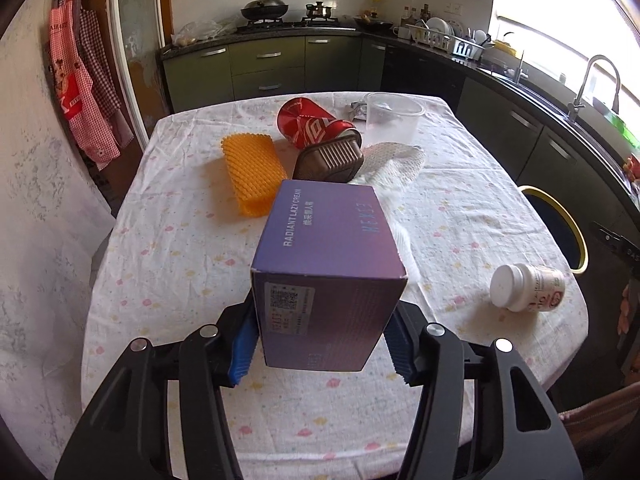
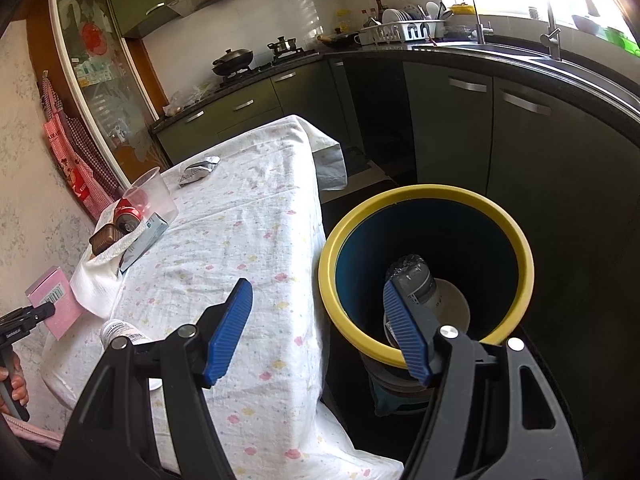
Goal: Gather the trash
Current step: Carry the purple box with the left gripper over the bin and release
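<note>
Matt purple cardboard box (image 1: 324,264), glossy red metal can (image 1: 316,126), clear plastic cup (image 1: 394,114), creased cotton tablecloth (image 1: 180,264), ribbed blue rubber pads (image 2: 230,330)

bin (image 1: 576,236) cut by table edge, bottle (image 2: 416,284) in bin half hidden by right tongs (image 2: 320,328)

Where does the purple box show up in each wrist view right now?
Left wrist view: the purple box fills the centre, held between the left gripper's blue fingers, above the tablecloth.
Right wrist view: the same box sits at the far left edge, looking pink, with the left gripper on it.
Shared landmark: the yellow-rimmed bin, at the right edge in the left wrist view and right of centre in the right wrist view.
</note>
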Action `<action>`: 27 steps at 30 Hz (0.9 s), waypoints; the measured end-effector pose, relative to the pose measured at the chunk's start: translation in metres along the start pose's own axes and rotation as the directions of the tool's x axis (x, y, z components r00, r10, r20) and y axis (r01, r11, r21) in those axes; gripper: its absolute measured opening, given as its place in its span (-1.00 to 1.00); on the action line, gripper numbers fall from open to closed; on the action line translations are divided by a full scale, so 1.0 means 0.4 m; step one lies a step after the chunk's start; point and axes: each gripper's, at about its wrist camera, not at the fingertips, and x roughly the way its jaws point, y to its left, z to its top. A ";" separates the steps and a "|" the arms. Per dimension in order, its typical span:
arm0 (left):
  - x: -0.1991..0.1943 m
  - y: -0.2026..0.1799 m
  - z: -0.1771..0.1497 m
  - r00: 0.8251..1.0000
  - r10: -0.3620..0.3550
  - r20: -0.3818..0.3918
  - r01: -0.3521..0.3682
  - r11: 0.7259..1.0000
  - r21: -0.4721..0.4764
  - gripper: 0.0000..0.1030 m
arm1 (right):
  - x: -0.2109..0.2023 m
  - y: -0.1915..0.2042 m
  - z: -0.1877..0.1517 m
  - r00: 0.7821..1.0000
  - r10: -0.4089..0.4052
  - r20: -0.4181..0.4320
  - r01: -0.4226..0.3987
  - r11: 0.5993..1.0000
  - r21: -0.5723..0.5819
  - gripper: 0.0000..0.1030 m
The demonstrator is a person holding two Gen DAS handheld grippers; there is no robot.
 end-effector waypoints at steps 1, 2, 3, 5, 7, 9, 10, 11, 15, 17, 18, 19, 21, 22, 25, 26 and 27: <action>-0.009 -0.001 -0.001 1.000 -0.006 0.002 0.006 1.000 0.002 0.06 | -0.001 0.000 -0.001 1.000 0.000 0.000 0.000 1.000 0.001 0.26; -0.019 -0.003 0.001 1.000 -0.016 0.006 0.016 1.000 0.007 0.06 | -0.002 0.002 -0.001 1.000 0.000 0.001 0.000 1.000 0.001 0.25; -0.034 -0.011 0.006 1.000 -0.028 0.015 0.027 0.999 0.018 0.06 | -0.004 0.001 -0.001 1.000 0.001 0.002 -0.001 1.000 0.001 0.25; -0.057 -0.031 0.020 0.998 -0.051 0.037 0.050 0.998 0.049 0.06 | -0.011 0.000 0.000 1.000 -0.003 0.009 0.002 1.000 0.001 0.25; -0.074 -0.061 0.040 0.994 -0.088 0.058 0.083 0.993 0.087 0.06 | -0.025 -0.004 0.002 1.000 -0.019 0.024 0.019 1.000 0.000 0.25; -0.081 -0.102 0.074 0.986 -0.154 0.071 0.144 0.981 0.132 0.06 | -0.041 -0.012 0.001 0.998 -0.039 0.041 0.039 0.999 0.004 0.26; -0.081 -0.128 0.092 0.979 -0.193 0.068 0.181 0.972 0.152 0.06 | -0.049 -0.018 0.001 0.998 -0.047 0.048 0.046 0.999 0.008 0.25; -0.079 -0.150 0.110 0.972 -0.226 0.062 0.213 0.963 0.168 0.06 | -0.061 -0.028 -0.001 0.996 -0.060 0.059 0.059 0.998 0.017 0.25; -0.057 -0.306 0.194 0.924 -0.382 0.010 0.364 0.886 0.288 0.06 | -0.104 -0.075 -0.010 0.989 -0.119 0.091 0.114 0.992 0.053 0.26; -0.041 -0.386 0.223 0.901 -0.432 -0.026 0.415 0.846 0.335 0.06 | -0.123 -0.106 -0.017 0.984 -0.149 0.103 0.141 0.987 0.081 0.26; -0.030 -0.429 0.237 0.890 -0.454 -0.050 0.440 0.824 0.358 0.06 | -0.133 -0.125 -0.021 0.980 -0.165 0.108 0.154 0.983 0.097 0.26; -0.015 -0.487 0.251 0.876 -0.476 -0.083 0.468 0.795 0.386 0.06 | -0.141 -0.143 -0.025 0.978 -0.178 0.112 0.166 0.980 0.113 0.26; 0.013 -0.575 0.270 0.861 -0.492 -0.131 0.498 0.758 0.422 0.06 | -0.155 -0.181 -0.035 0.973 -0.201 0.115 0.184 0.972 0.146 0.26; 0.036 -0.631 0.277 0.852 -0.496 -0.166 0.514 0.736 0.441 0.06 | -0.158 -0.196 -0.041 0.972 -0.208 0.114 0.189 0.969 0.160 0.26; 0.102 -0.773 0.281 0.825 -0.499 -0.265 0.562 0.678 0.474 0.06 | -0.163 -0.245 -0.060 0.968 -0.228 0.104 0.204 0.958 0.202 0.26; 0.123 -0.803 0.277 0.823 -0.493 -0.282 0.566 0.669 0.481 0.06 | -0.164 -0.257 -0.066 0.968 -0.231 0.100 0.206 0.956 0.211 0.26; 0.150 -0.850 0.275 0.818 -0.483 -0.312 0.574 0.654 0.493 0.07 | -0.164 -0.269 -0.071 0.967 -0.234 0.096 0.209 0.953 0.221 0.26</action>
